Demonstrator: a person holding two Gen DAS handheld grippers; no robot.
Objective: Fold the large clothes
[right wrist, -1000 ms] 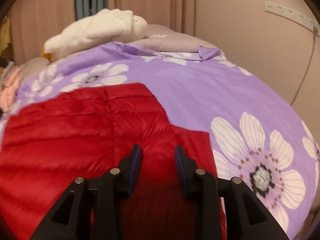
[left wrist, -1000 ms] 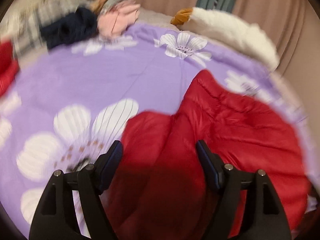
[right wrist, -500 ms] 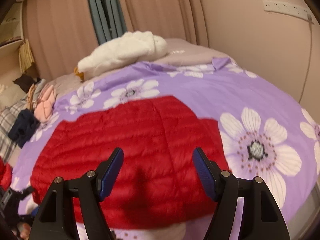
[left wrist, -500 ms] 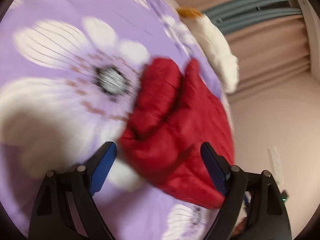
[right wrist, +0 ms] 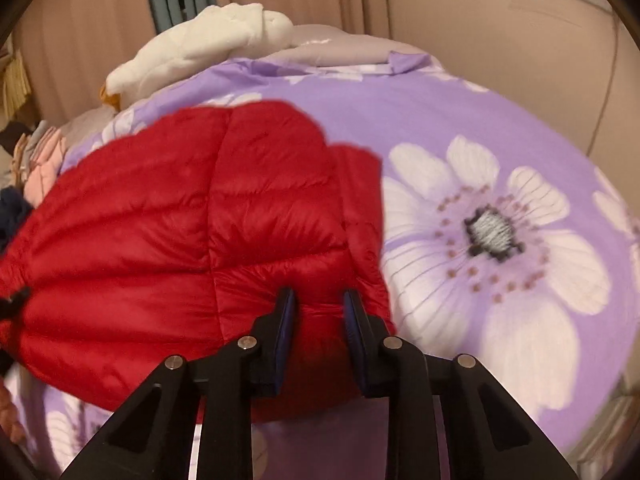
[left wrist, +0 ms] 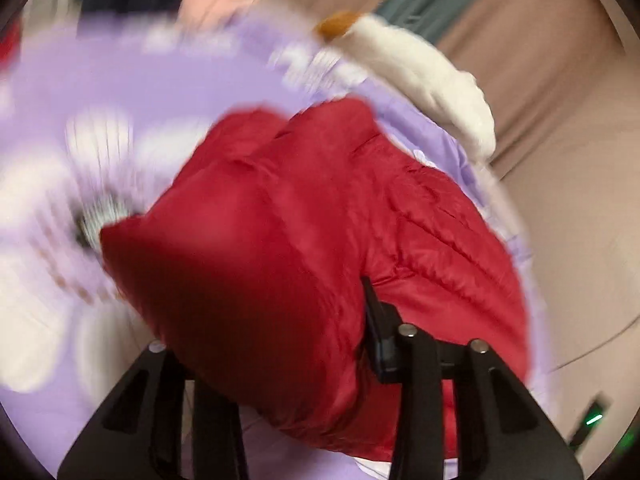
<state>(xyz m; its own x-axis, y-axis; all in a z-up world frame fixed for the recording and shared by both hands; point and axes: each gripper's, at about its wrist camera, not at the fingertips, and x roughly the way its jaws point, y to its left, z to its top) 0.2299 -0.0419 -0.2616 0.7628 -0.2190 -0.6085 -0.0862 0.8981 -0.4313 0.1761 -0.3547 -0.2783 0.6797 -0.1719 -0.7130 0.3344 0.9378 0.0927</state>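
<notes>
Half a second ago both my grippers gaped wide above the quilted red down jacket [right wrist: 168, 240]; now my right gripper [right wrist: 319, 300] has narrowed its jaws onto a bunched fold at the jacket's near edge. My left gripper [left wrist: 280, 320] has jacket fabric heaped over its left finger, so I cannot tell its opening. The jacket lies mid-bed on the purple white-flowered bedspread [right wrist: 460, 120], whose right side lies bare up to the beige wall [right wrist: 500, 32].
</notes>
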